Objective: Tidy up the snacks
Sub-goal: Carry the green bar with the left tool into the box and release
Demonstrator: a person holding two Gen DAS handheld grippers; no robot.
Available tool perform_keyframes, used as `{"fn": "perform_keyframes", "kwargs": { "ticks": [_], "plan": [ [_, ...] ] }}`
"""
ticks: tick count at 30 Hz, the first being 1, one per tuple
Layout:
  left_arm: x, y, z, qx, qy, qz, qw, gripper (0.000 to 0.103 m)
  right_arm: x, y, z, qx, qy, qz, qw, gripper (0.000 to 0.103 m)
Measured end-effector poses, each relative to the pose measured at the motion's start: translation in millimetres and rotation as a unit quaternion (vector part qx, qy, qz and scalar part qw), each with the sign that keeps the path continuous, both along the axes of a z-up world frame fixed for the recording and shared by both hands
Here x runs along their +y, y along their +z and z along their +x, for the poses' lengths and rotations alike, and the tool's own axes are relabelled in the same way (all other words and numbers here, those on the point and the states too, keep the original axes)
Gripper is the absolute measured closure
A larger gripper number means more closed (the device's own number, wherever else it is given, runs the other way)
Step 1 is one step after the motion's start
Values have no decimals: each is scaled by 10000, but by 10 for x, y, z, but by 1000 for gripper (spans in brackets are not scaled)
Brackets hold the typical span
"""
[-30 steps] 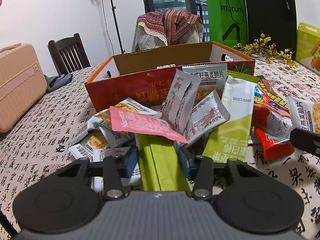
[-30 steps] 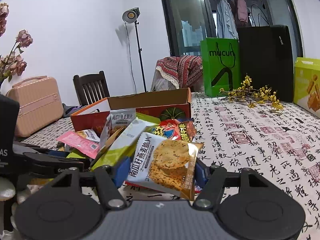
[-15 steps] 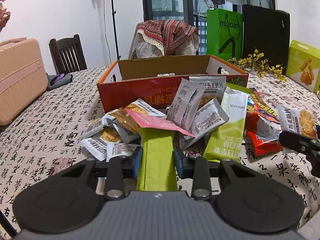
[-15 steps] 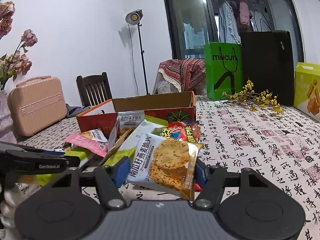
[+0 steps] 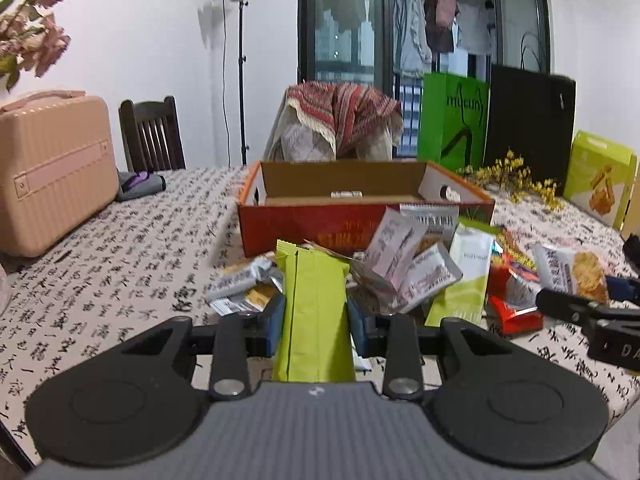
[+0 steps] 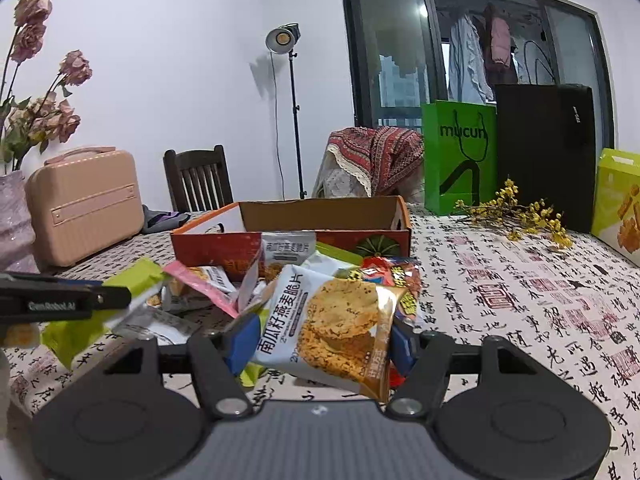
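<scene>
My left gripper (image 5: pixel 316 314) is shut on a long lime-green snack packet (image 5: pixel 314 312) and holds it lifted above the snack pile (image 5: pixel 416 276). My right gripper (image 6: pixel 320 340) is shut on a white oat-crisp packet (image 6: pixel 328 320) with cookies printed on it, held above the table. The open red cardboard box (image 5: pixel 360 216) stands behind the pile; it also shows in the right wrist view (image 6: pixel 296 236). The left gripper and its green packet (image 6: pixel 100 312) appear at the left of the right wrist view.
A pink suitcase (image 5: pixel 52 168) sits at the table's left. A green bag (image 5: pixel 452 124), a black bag (image 5: pixel 528 120), yellow flowers (image 5: pixel 516 180) and a yellow-green box (image 5: pixel 600 176) stand at the back right. A vase (image 6: pixel 14 220) of dried flowers is at the far left.
My left gripper has closed on the green packet and pulled it up and out from under the pink packet and the pile. My right gripper has risen slightly, still holding its packet.
</scene>
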State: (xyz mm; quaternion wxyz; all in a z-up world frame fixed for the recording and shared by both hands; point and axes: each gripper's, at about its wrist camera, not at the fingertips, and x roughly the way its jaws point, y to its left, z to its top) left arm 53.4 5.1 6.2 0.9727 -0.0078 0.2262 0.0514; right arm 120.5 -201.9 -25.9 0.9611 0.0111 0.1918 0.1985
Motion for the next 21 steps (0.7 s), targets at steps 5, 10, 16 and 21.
{"fn": "perform_keyframes", "kwargs": {
  "ticks": [5, 10, 16, 21],
  "plan": [
    [65, 135, -16, -200, 5, -72, 9998, 69, 47, 87, 50, -96, 23, 16, 10000, 37],
    [93, 308, 59, -466, -14, -46, 9989, 69, 57, 207, 195, -210, -8, 81, 9997, 37],
    [105, 473, 357, -615, -86, -60, 9981, 69, 90, 394, 541, -327, -47, 105, 9994, 37],
    [121, 572, 766, -585, -65, -94, 9982, 69, 154, 570, 941, -364, -84, 74, 9993, 37]
  ]
}}
